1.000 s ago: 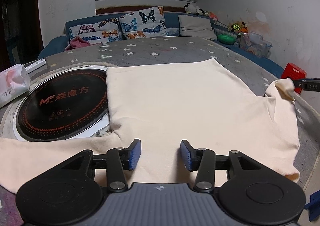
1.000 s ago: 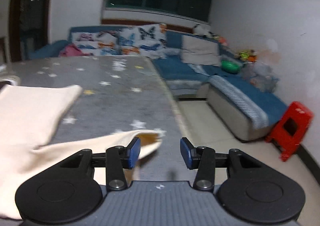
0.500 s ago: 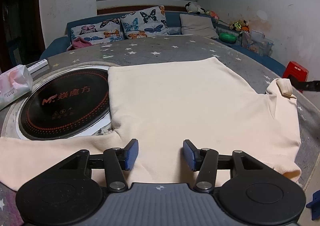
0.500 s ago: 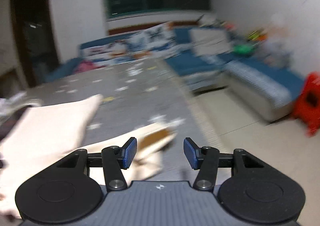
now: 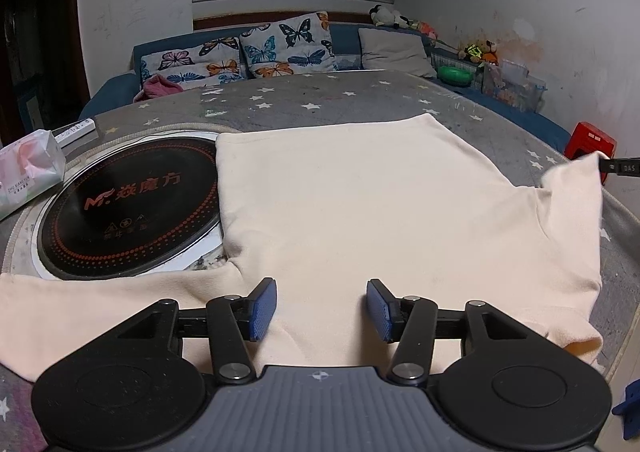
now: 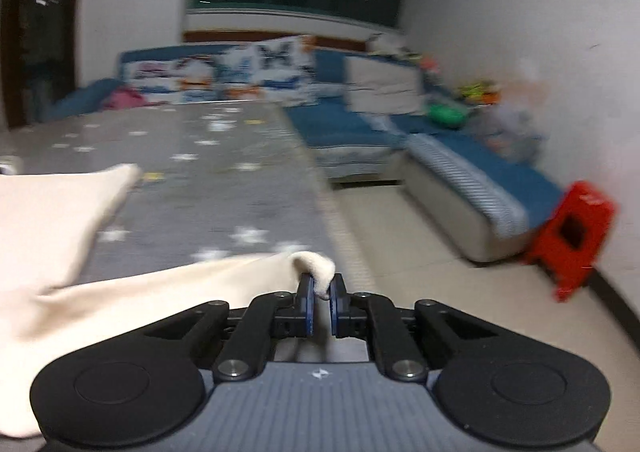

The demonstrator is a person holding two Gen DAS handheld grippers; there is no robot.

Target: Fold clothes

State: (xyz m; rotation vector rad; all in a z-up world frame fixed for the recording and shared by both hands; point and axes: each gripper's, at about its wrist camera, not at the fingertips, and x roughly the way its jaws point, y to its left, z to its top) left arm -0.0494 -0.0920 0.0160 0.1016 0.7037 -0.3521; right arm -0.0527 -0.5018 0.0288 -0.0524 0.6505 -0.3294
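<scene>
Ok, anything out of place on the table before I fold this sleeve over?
Yes: the cream shirt overlaps the induction cooktop, its left sleeve running along the front rim. The right gripper pinches the other sleeve's end.

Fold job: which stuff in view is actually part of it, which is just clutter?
In the job:
cream shirt, spread flat on the table
right sleeve, pinched in the right gripper
left gripper, open above the shirt's near part

Just lying about:
induction cooktop, under the shirt's left edge
tissue pack
remote
butterfly cushions
red stool
</scene>
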